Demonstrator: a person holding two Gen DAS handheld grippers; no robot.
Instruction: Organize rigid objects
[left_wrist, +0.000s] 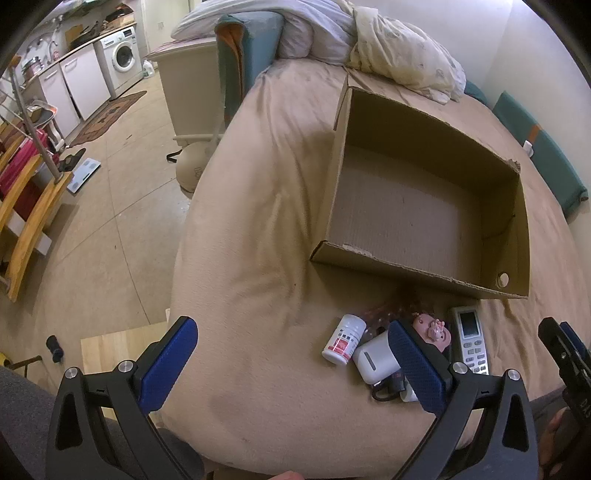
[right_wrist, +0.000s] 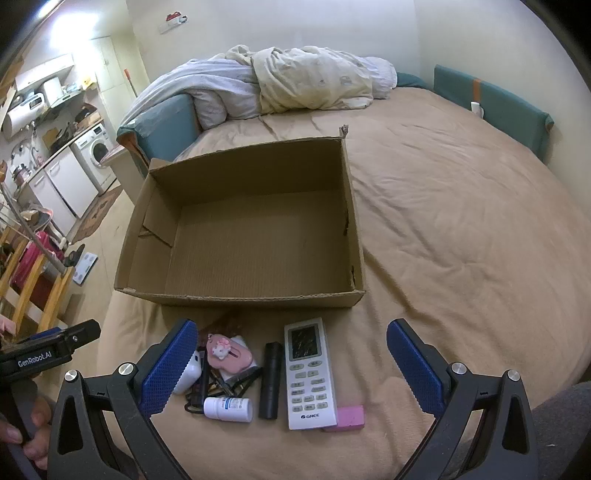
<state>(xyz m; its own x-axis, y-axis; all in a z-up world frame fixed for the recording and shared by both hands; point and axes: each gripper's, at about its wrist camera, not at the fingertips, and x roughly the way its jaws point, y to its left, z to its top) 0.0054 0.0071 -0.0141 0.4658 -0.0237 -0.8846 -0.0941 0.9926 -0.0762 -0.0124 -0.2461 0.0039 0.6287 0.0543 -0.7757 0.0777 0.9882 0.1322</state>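
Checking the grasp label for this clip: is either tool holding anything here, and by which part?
Nothing is held. The left tool and right tool are both open and empty above the bed, short of the remote and bottle.

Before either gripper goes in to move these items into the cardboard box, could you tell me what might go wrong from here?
1. The small items are bunched: the white pill bottle, black cylinder and a tangle of cables touch or overlap, so a grasp may drag neighbours.
2. The remote lies partly on the pink block; lifting either could shift the other.
3. The cardboard box sits on soft bedding, so bumping its near wall could push it away.
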